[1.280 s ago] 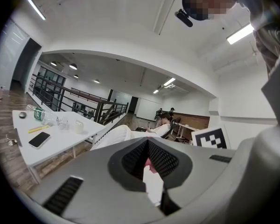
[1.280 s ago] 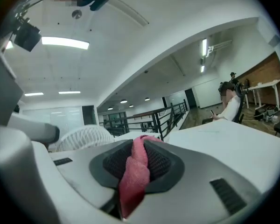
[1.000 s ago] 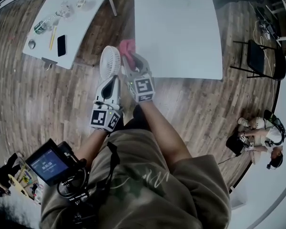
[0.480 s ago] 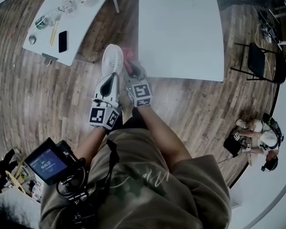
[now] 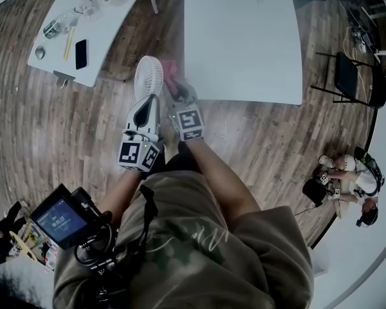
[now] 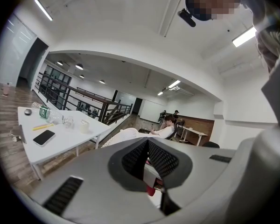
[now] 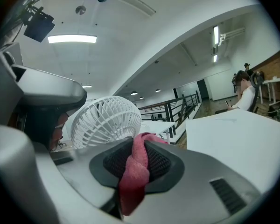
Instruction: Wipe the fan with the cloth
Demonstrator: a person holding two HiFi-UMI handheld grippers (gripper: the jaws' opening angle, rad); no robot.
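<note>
**Item: fan**. White, round grille head. It is off the floor, carried at the tip of my left hand-held gripper. Its long axis runs on from that gripper's line, away from me and somewhat upward. The grille face is turned toward my right side; in the right gripper view the fan shows its ribs nearly face-on. The handle end is hidden in the grip.

**Item: cloth**. Pink, bunched. It lies just beside the fan's right rim, ahead of my right hand-held gripper. I cannot tell whether it touches the grille. In the right gripper view the cloth runs as a twisted roll between the pads and hangs out below them.

**Left hand-held gripper**. Jaws drawn fully together, clamped on the fan's lower end. It sits left of the right one, side by side and close.

**Right hand-held gripper**. Jaws partly apart, pads pressed on the cloth roll from both sides. It points along the fan's right side.

**Surroundings.** A bare white desk lies beyond the grippers and to the right. A second white desk stands to the left, carrying a dark phone and small items. A wooden floor lies beneath both grippers.
</note>
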